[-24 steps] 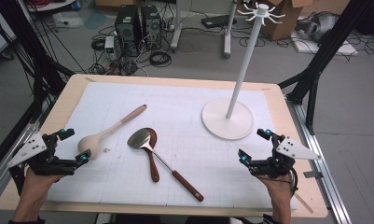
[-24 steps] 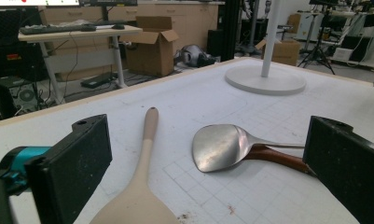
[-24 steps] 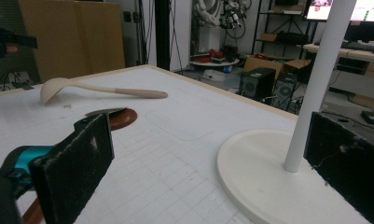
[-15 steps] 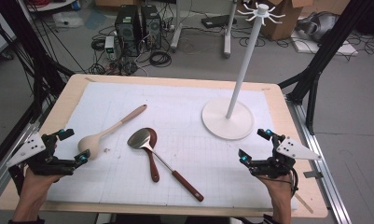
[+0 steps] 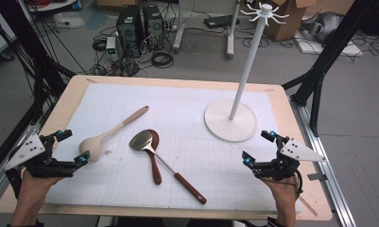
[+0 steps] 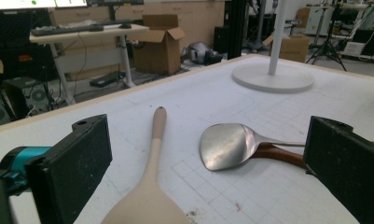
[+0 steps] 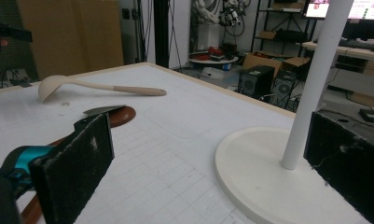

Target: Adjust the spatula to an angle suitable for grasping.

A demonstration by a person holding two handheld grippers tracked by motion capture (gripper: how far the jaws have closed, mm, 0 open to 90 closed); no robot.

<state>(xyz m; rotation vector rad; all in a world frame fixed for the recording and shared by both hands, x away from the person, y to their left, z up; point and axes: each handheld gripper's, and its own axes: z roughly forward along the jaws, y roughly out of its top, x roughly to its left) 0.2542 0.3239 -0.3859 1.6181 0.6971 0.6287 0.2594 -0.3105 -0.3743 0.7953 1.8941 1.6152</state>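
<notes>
A beige spoon lies on the white mat at the left. Beside it a steel spatula with a reddish handle rests across a brown wooden spoon. A white stand with a round base rises at the right, with hooks at its top. My left gripper is open just left of the beige spoon's bowl. My right gripper is open in front of the stand's base. Both jaws hold nothing.
The table carries a white grid mat. Black frame posts stand at the right and left edges. Computer towers, cables and cardboard boxes sit on the floor beyond.
</notes>
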